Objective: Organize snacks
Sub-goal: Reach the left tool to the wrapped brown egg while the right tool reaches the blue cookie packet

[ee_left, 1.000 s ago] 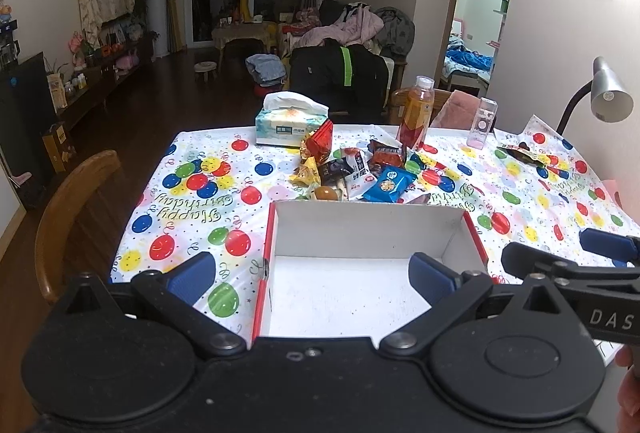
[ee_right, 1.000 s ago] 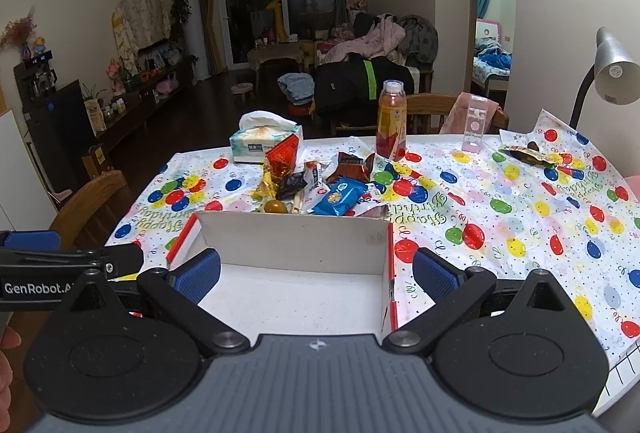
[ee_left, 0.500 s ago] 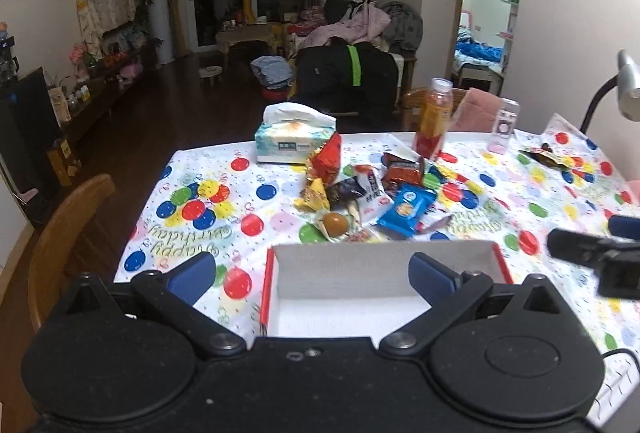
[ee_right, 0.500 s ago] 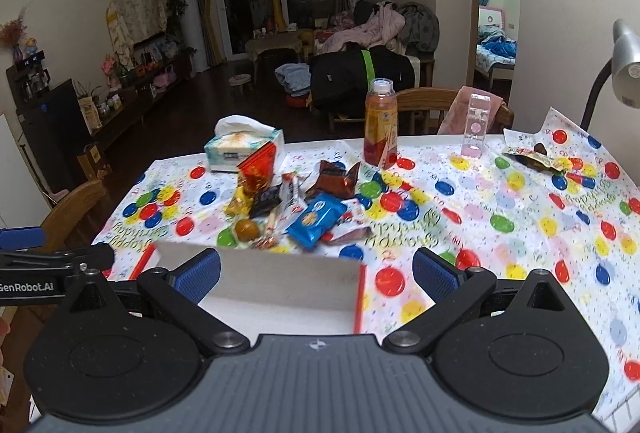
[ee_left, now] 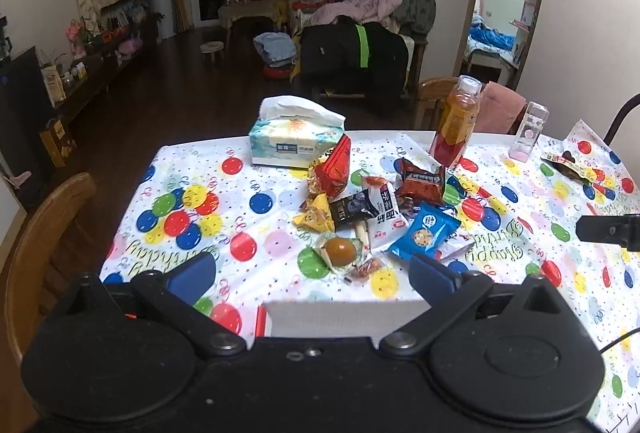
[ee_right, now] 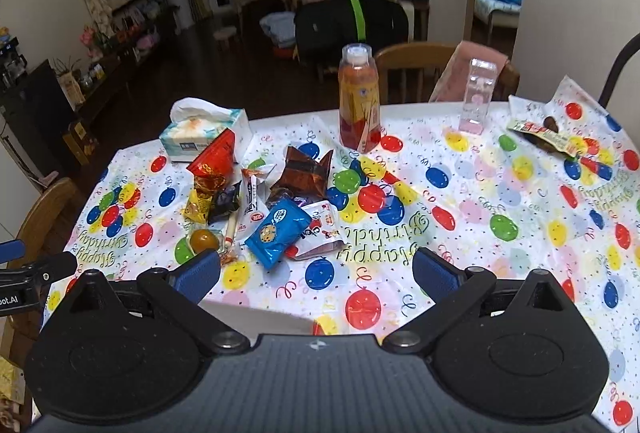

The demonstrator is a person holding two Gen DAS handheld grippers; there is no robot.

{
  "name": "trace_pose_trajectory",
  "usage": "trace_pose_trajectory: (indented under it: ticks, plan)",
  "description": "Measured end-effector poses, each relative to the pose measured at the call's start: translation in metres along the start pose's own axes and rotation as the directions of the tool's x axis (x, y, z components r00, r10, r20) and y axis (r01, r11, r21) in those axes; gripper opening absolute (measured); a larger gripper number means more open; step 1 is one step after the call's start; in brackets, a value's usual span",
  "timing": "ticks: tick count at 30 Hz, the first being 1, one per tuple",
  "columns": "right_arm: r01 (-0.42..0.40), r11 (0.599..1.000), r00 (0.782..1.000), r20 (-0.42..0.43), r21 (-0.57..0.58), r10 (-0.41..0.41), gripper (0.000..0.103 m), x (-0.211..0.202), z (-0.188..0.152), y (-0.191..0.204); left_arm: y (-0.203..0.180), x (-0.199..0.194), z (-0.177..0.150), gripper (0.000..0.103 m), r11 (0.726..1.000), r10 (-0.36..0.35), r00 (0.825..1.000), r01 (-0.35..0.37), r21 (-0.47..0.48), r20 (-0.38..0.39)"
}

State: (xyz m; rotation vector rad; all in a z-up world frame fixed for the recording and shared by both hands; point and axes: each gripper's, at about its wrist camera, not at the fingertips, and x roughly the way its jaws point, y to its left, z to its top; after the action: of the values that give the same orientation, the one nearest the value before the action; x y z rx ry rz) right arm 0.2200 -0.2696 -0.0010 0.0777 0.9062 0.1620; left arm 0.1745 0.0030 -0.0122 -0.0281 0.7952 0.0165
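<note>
Both grippers up over the near edge of the table, nothing in either. My left gripper (ee_left: 312, 273) has its blue pads spread wide; my right gripper (ee_right: 316, 269) is spread just as wide. The white box (ee_left: 340, 317) with its red side sits right under me, only its far wall showing, and it looks like nothing has gone in yet.

The snack pile (ee_left: 376, 205) lies just beyond that wall, mid-table, on the balloon tablecloth (ee_left: 192, 209). Nearest to me: the blue cookie packet (ee_left: 426, 235), and beside it a brown egg-like snack in clear wrap (ee_left: 340, 251).

Risks now. The packets overlap, so closing on the blue one could drag the white pack (ee_left: 382, 215) beneath it, or pinch two at once. That round snack in slick wrap may squirt from flat pads. The red pouch (ee_left: 334, 169) stands tilted against the tissue pack (ee_left: 294, 141) and a nudge would tip it. The orange drink bottle (ee_right: 359, 101) stands tall right behind the pile, so a long reach could knock it.

Writing: "Happy Birthday" printed on the cloth, upside down from here. The packets carry Chinese lettering I can't read. "GenRobot.AI" is only partly visible on my left gripper in the right view.
</note>
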Motion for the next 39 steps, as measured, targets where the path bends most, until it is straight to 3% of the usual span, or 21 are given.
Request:
trace_pose_trajectory:
  ticks: [4,12,22,26,33,39]
  plan:
    - [-0.029,1.0,0.998,-0.051,0.0,0.029,0.103,0.026,0.018,0.002,0.0,0.027,0.014,0.102,0.999,-0.05,0.998,0.05,-0.003,-0.044]
    - [-0.049,0.999,0.989,-0.141,-0.004,0.048,0.103,0.083,0.041,0.014,0.0,0.091,0.035,0.099,0.997,-0.058,0.986,0.051,-0.051,-0.154]
    - [-0.029,0.999,0.968,-0.25,0.016,0.032,0.102,0.159,0.048,0.024,-0.002,0.165,0.04,0.093,0.998,-0.048,0.959,0.035,-0.051,-0.279]
    - [-0.021,0.999,0.958,-0.285,0.033,0.029,0.102,0.186,0.047,0.025,-0.003,0.192,0.036,0.086,0.998,-0.047,0.942,0.031,-0.056,-0.331]
    - [-0.021,0.994,0.937,-0.345,0.107,0.057,0.095,0.224,0.046,0.023,-0.005,0.225,0.033,0.078,0.998,-0.039,0.922,0.02,-0.054,-0.385]
    - [-0.029,0.988,0.922,-0.378,0.154,0.087,0.082,0.243,0.043,0.025,-0.007,0.242,0.03,0.069,0.997,-0.061,0.907,0.036,-0.067,-0.417]
